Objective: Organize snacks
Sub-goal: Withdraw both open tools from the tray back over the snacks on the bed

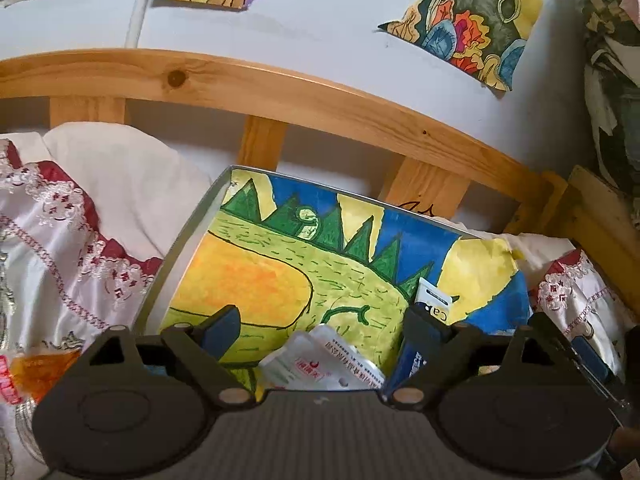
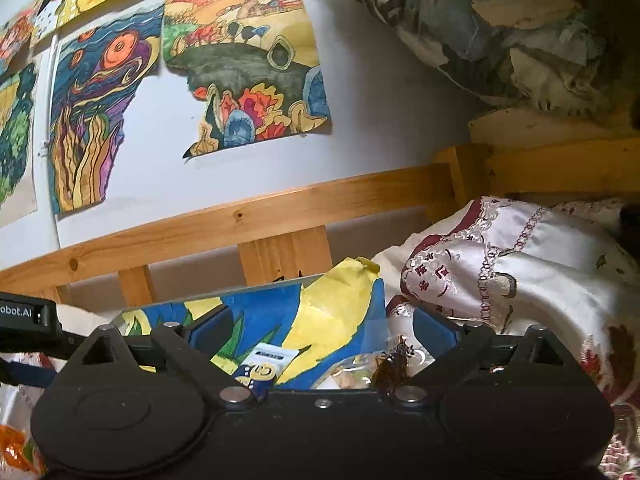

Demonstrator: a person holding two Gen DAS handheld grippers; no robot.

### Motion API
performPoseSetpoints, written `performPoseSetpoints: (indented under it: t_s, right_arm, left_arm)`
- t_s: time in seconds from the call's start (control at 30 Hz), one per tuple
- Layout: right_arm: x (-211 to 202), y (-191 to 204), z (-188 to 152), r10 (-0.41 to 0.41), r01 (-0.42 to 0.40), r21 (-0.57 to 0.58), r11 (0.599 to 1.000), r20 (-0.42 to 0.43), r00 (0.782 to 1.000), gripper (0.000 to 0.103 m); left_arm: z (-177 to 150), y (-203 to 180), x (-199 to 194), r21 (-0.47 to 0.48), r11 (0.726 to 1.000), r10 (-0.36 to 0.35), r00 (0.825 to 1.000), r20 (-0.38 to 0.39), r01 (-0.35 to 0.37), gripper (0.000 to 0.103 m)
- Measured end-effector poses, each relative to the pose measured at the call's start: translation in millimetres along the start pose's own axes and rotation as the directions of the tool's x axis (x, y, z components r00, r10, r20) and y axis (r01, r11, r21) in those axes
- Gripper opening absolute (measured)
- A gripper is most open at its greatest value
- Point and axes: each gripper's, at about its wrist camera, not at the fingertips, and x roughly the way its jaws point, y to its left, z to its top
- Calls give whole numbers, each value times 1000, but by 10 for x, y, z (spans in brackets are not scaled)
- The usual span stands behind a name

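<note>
A shallow box [image 1: 188,236], lined with a painted sheet, is seen lying on an embroidered bedspread [image 1: 72,240] beside a wooden bed rail [image 1: 280,92]. Several snacks lie in its near end: a white foil sachet [image 1: 324,360] with red print, a dark blue packet [image 1: 430,312] with a white top leaning against the lining, and, in the right wrist view, a clear wrapper [image 2: 384,364] with something brown inside. An orange packet [image 1: 28,368] is left outside on the bedspread, at the left edge. The left gripper [image 1: 320,332] is held over the near end of the box with its jaws spread wide; the sachet lies between them but is not pressed by either pad. The right gripper [image 2: 320,336] is likewise spread, with the blue packet and the clear wrapper below the gap and nothing pinched. All these packs are judged to be light, thin and pliant, so little force should be needed. The foil and the clear film are likely to be slick and to crumple, and contents such as the brown piece may break if squeezed hard. A hold is best taken across a flat sealed edge or the narrow width of a pack, not over its filled middle. The blue packet, standing partly upright, offers its top edge most readily.
</note>
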Motion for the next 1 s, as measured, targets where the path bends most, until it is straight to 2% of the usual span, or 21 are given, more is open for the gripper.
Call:
performPoseSetpoints:
  t_s: [0.27,0.53,1.0]
  right_arm:
    - [-366,150,96,16,-17,-44,999,-36,999,99]
    - [-909,290,142,32,-37,-83,996,-66,997,102]
    - [-1741,698,78,154,-167,-105,980,-123,980,102]
  left_arm:
    - [-105,106,-415,22,1000,13,999,33,-14,97]
    - [-249,307,-956,16,999,48,997,62,-49,100]
    - [-676,562,-1770,82,988,130,990,55,-134,102]
